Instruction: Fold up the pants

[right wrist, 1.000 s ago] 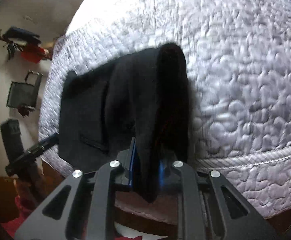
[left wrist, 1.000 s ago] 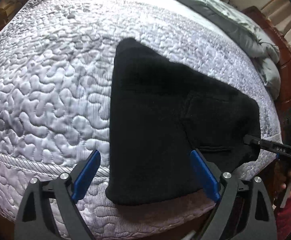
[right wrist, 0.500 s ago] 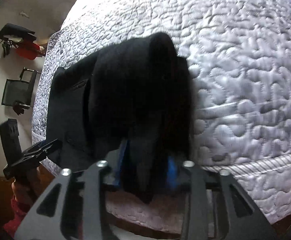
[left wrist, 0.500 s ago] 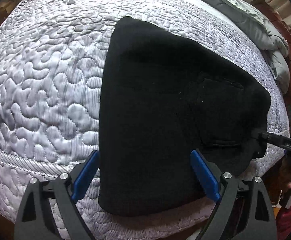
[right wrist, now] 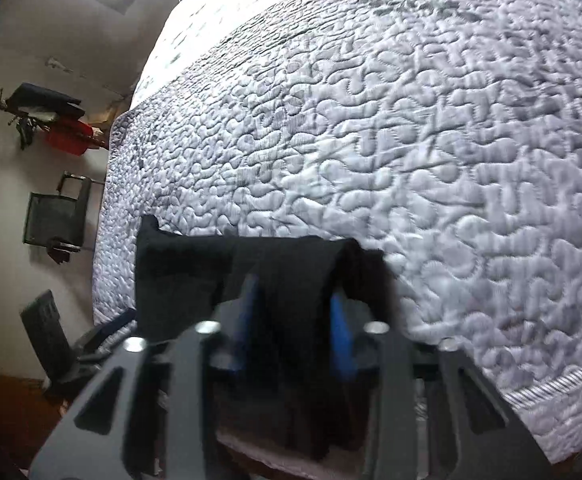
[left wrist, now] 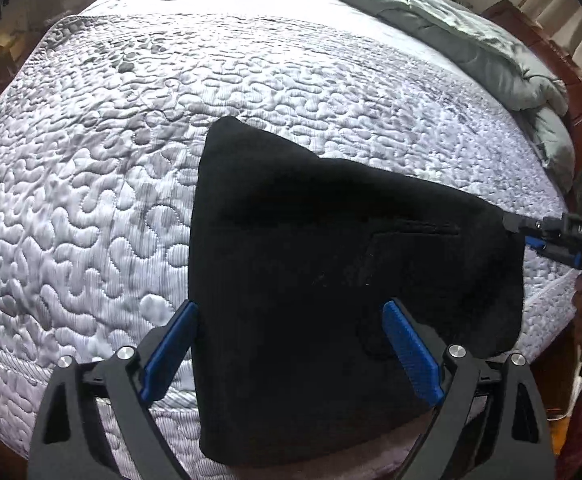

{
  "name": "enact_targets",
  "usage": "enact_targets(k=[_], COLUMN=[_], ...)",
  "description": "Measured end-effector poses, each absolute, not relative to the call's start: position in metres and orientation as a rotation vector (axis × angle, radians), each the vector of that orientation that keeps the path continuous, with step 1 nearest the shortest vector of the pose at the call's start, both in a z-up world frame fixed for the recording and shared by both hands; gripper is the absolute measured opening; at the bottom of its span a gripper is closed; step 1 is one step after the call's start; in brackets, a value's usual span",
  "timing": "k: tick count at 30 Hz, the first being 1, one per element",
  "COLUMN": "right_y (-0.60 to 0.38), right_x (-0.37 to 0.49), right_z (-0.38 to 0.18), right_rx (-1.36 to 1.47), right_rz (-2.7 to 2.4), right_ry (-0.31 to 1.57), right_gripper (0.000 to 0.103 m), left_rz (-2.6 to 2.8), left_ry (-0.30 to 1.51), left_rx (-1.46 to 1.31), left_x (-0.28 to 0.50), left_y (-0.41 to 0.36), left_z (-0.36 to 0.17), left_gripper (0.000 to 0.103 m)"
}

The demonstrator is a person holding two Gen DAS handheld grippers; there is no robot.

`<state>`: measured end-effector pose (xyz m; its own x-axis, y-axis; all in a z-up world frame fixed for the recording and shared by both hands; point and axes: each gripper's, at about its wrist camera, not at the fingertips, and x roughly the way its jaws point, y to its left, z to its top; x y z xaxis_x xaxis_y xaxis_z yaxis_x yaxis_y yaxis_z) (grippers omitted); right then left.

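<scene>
While your left hand-held gripper (left wrist: pixel 291 352) hangs with its blue pads spread wide on either side of the folded black pants (left wrist: pixel 331 264), it grips nothing. Your right hand-held gripper (right wrist: pixel 295 328) has its pads partly parted around a bunched fold at the pants' 3 o'clock edge; whether they pinch it you cannot tell. The pants lie on the quilted bed (left wrist: pixel 131 160), near its 6 o'clock edge. A grey blanket (left wrist: pixel 471 40) is heaped at 1 o'clock.

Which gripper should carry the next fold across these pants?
Right. The right gripper is partly closed around a bunched fold of the black pants, though not clamped. The left gripper is wide open, holding nothing, its fingers straddling the cloth.
</scene>
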<state>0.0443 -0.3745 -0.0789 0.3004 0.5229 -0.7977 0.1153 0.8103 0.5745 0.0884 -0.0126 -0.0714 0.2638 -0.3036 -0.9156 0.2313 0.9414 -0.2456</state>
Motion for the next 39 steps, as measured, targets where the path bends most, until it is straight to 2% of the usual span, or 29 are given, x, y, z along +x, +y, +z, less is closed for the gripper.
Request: enact_targets(k=[1,4,9,11,12,13,15,17,20,27,32,33,34,39], right_y=[-0.374,-0.375,-0.376,-0.376,-0.377,-0.379,-0.383,-0.383,-0.382,-0.365,-0.35,-0.35,-0.35,-0.358], right_x=[0.046,0.051,0.06,0.06,0.06,0.056,0.043,0.028,-0.002,-0.049,-0.055,-0.056,-0.057,-0.06], right_z=[-0.078,-0.079,-0.104,-0.104,-0.103,-0.099,-0.088,-0.079,-0.072,-0.085,-0.09,-0.089,-0.087,-0.092], right_rx=[0.597,0.579,0.595,0.595,0.599,0.597,0.576,0.55,0.565,0.535,0.436,0.414,0.4,0.418], right_rz=[0.291,0.263,0.204,0.212,0.216,0.221,0.219,0.241,0.301,0.394,0.382,0.375,0.366,0.369], right_ry=[1.24,1.237,1.286,1.281,1.28,1.277,1.255,1.236,1.23,1.294,1.311,1.306,1.304,1.322], right_gripper=[0.018,0.011,0.011,0.014,0.02,0.032,0.042,0.043,0.051,0.051,0.023,0.008,0.005,0.003], left_rz=[-0.358,-0.341,-0.356,-0.361,-0.362,-0.363,-0.367,-0.377,-0.388,-0.394,-0.391,-0.39,-0.39,-0.383], left_ry=[1.251,1.26,1.343,1.359,1.364,1.366,1.365,1.36,1.357,1.359,1.371,1.371,1.372,1.381], left_rx=[-0.06,-0.046,-0.154,-0.197,-0.205,-0.204,-0.199,-0.199,-0.211,-0.225,-0.197,-0.191,-0.186,-0.186], left_x=[0.089,0.088,0.089,0.087,0.086,0.086,0.082,0.078,0.071,0.058,0.051,0.05,0.05,0.049], left_y=[-0.014,-0.01,-0.01,-0.007,-0.006,-0.005,-0.004,-0.001,0.004,0.014,0.015,0.014,0.013,0.006], left_z=[-0.074,-0.083,-0.104,-0.108,-0.108,-0.108,-0.104,-0.1,-0.096,-0.093,-0.097,-0.098,-0.098,-0.104], left_gripper=[0.096,0.098,0.098,0.098,0.098,0.098,0.098,0.098,0.098,0.098,0.098,0.098,0.098,0.098])
